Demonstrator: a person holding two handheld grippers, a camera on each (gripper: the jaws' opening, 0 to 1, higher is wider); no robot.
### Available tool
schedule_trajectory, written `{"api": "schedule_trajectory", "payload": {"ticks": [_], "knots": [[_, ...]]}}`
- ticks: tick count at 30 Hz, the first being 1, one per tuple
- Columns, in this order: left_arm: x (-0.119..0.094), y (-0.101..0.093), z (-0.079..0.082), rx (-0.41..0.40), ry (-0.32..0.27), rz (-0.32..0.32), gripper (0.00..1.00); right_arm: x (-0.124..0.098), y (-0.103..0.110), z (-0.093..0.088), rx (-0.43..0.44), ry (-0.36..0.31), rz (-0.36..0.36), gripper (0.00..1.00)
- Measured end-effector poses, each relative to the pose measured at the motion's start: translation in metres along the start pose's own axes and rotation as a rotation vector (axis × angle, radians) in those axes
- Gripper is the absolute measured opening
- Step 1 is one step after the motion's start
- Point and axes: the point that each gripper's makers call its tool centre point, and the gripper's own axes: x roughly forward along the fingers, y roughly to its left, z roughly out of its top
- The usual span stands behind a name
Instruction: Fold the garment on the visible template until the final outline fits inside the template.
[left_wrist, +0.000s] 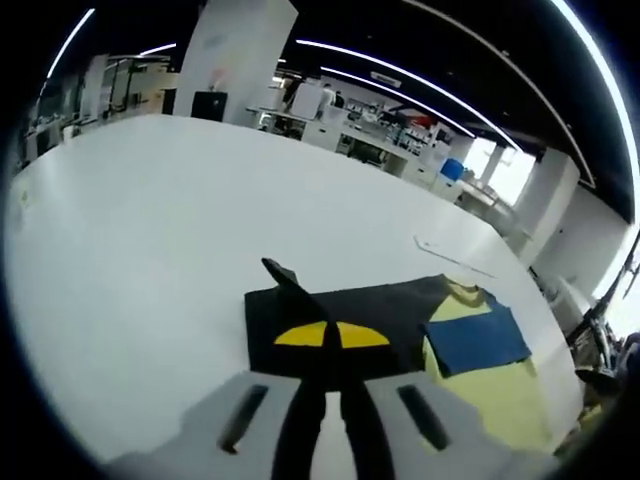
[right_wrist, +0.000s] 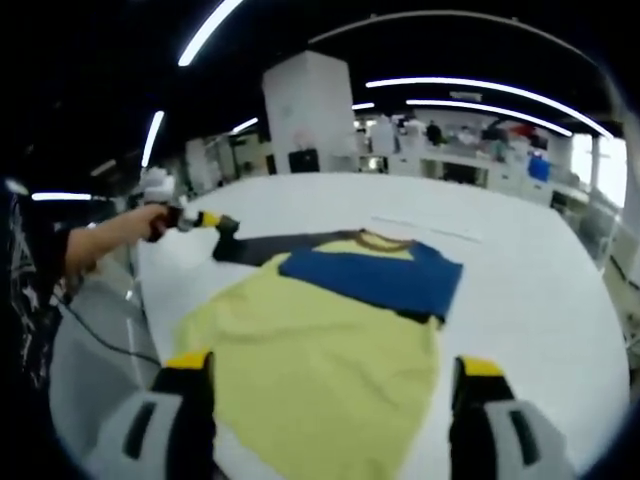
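Observation:
A yellow T-shirt (right_wrist: 320, 350) lies flat on the white table (right_wrist: 530, 290), with its blue sleeve (right_wrist: 375, 272) folded across the chest and a brown collar (right_wrist: 378, 239) at the far end. Its black sleeve (left_wrist: 380, 310) spreads over the table in the left gripper view. My left gripper (left_wrist: 327, 335) is shut on that black fabric, and a corner (left_wrist: 280, 271) sticks up above the jaws. In the right gripper view a hand holds the left gripper (right_wrist: 218, 225) at the shirt's far left. My right gripper (right_wrist: 335, 385) hangs open over the yellow hem, holding nothing.
A thin pale line (left_wrist: 452, 256) runs on the table beyond the collar. The person's arm (right_wrist: 95, 245) reaches in from the left, over the table's left edge (right_wrist: 150, 300). Desks and a white pillar (right_wrist: 315, 110) stand far behind.

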Motion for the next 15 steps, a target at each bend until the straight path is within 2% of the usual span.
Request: {"api": "schedule_trajectory", "payload": {"ticks": [15], "knots": [[0.017,-0.047,0.005,0.047,0.010,-0.084,0.00,0.001,0.007,-0.005,-0.010,0.012,0.019,0.99]]}}
